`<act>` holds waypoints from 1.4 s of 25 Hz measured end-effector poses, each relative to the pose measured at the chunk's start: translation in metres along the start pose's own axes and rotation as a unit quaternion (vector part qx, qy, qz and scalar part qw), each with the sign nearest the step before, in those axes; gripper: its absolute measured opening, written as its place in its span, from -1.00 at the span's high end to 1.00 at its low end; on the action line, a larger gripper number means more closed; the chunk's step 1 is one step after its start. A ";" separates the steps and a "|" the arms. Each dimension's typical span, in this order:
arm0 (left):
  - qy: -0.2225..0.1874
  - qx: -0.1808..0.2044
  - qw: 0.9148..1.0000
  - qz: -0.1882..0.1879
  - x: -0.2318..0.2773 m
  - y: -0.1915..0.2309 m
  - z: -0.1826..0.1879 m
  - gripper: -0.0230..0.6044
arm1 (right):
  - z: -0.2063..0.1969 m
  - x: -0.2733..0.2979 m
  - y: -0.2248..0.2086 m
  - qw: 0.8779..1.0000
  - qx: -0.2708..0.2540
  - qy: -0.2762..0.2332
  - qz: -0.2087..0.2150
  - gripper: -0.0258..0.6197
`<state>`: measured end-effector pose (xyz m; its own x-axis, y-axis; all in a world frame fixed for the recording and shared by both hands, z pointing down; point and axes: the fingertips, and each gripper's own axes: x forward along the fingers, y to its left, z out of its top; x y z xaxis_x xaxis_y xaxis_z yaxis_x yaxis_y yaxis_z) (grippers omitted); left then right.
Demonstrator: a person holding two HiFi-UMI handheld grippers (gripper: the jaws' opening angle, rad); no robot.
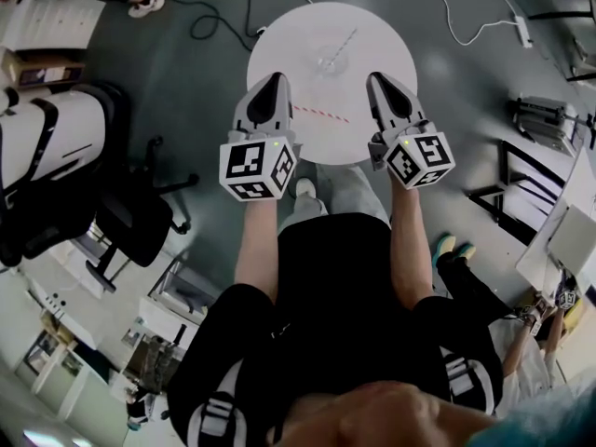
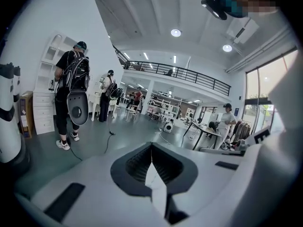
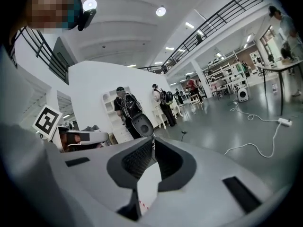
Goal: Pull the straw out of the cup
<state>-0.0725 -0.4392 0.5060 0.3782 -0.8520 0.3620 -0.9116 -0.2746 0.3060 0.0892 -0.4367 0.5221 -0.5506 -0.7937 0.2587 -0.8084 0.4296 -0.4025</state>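
A clear cup (image 1: 331,61) stands near the middle of the round white table (image 1: 391,40), and a thin pale straw (image 1: 346,41) leans out of it toward the far right. A red-and-white striped straw (image 1: 321,113) lies flat on the table's near part, between my two grippers. My left gripper (image 1: 276,78) hovers over the near left of the table, jaws shut and empty. My right gripper (image 1: 376,78) hovers over the near right, also shut with nothing held. Both tips are short of the cup. Neither gripper view shows the cup.
A black office chair (image 1: 140,214) and a white machine (image 1: 51,138) stand left of the table. Cables and a power strip (image 1: 522,30) lie on the grey floor beyond it. Desks and equipment (image 1: 545,119) are at the right. People with backpacks (image 2: 71,93) stand far off.
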 end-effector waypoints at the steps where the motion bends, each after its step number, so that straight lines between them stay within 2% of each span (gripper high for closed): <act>1: 0.003 -0.001 1.000 0.003 0.003 0.001 -0.002 0.90 | -0.005 0.004 -0.004 1.000 -0.001 0.010 0.000 0.86; 4: 0.011 -0.005 1.000 0.011 0.011 0.005 -0.008 0.90 | -0.019 0.016 -0.013 0.999 0.002 0.039 0.004 0.74; 9: 0.021 -0.010 0.999 0.024 0.018 0.016 -0.015 0.90 | -0.038 0.037 -0.027 0.998 0.006 0.069 -0.002 0.71; 12: 0.020 -0.012 0.999 0.030 0.024 0.020 -0.017 0.90 | -0.048 0.052 -0.037 0.996 0.008 0.087 -0.008 0.54; 18: 0.031 -0.015 0.998 0.045 0.034 0.031 -0.023 0.90 | -0.071 0.076 -0.057 0.992 0.017 0.120 -0.019 0.48; 20: 0.033 -0.015 0.998 0.055 0.036 0.041 -0.025 0.90 | -0.079 0.086 -0.065 0.991 0.024 0.127 -0.027 0.26; 27: 0.043 -0.021 0.996 0.079 0.037 0.058 -0.029 0.90 | -0.102 0.113 -0.089 0.987 0.046 0.150 -0.040 0.26; 35: 0.056 -0.025 0.994 0.085 0.045 0.061 -0.038 0.90 | -0.115 0.129 -0.100 0.984 0.060 0.162 -0.041 0.28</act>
<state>-0.1052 -0.4780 0.5745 0.2373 -0.8286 0.5071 -0.9559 -0.1062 0.2739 0.0750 -0.5323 0.6967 -0.5382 -0.6365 0.5525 -0.8328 0.3005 -0.4650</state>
